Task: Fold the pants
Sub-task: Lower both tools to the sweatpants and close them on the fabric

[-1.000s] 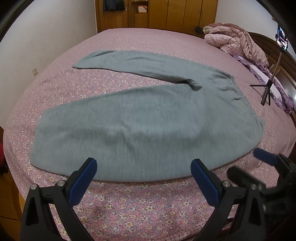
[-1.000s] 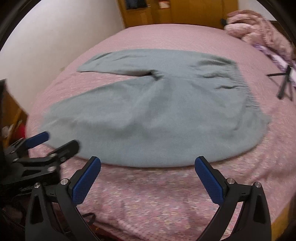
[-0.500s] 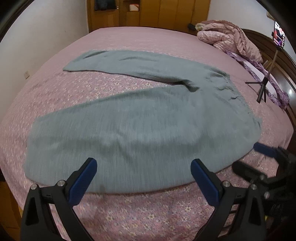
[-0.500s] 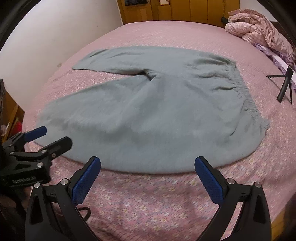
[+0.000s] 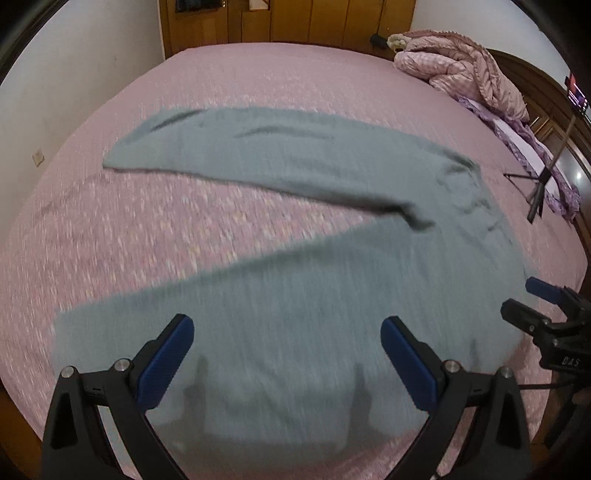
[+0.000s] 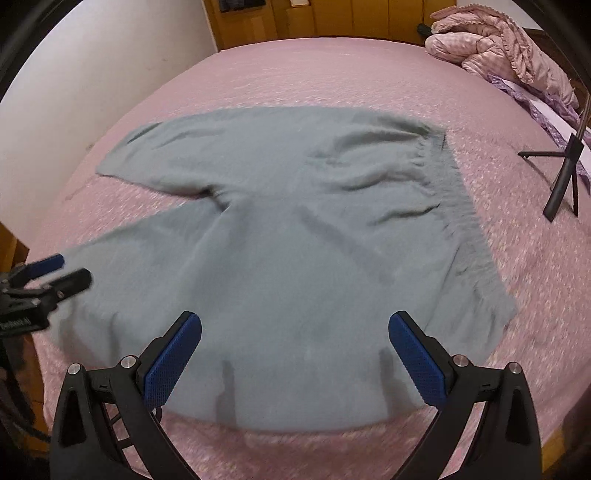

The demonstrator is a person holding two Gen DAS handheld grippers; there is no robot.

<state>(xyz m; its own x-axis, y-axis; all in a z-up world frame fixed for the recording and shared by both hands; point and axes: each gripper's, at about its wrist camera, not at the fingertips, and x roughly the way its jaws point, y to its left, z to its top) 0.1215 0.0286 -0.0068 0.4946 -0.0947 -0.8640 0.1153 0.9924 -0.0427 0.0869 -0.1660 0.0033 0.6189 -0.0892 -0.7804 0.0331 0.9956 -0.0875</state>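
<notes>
Grey-green pants (image 5: 295,295) (image 6: 295,240) lie spread flat on a pink floral bed (image 5: 129,240) (image 6: 535,277), legs apart in a V, waistband to the right. My left gripper (image 5: 287,332) hovers open just over the near leg, nothing between its blue pads. My right gripper (image 6: 295,332) hangs open over the seat and near hip of the pants, also holding nothing. Each gripper shows in the other's view: the right gripper (image 5: 524,301) at the right edge, the left gripper (image 6: 70,271) at the left edge.
A bunched pink quilt (image 5: 461,77) (image 6: 498,48) lies at the bed's far right corner. A small black tripod (image 5: 535,195) (image 6: 565,177) stands on the bed to the right. Wooden wardrobes (image 5: 295,22) line the far wall; a white wall (image 6: 92,74) runs along the left.
Both grippers have moved forward and lower over the pants; the near hem that lay ahead of the fingers now sits under them. The pants have not moved.
</notes>
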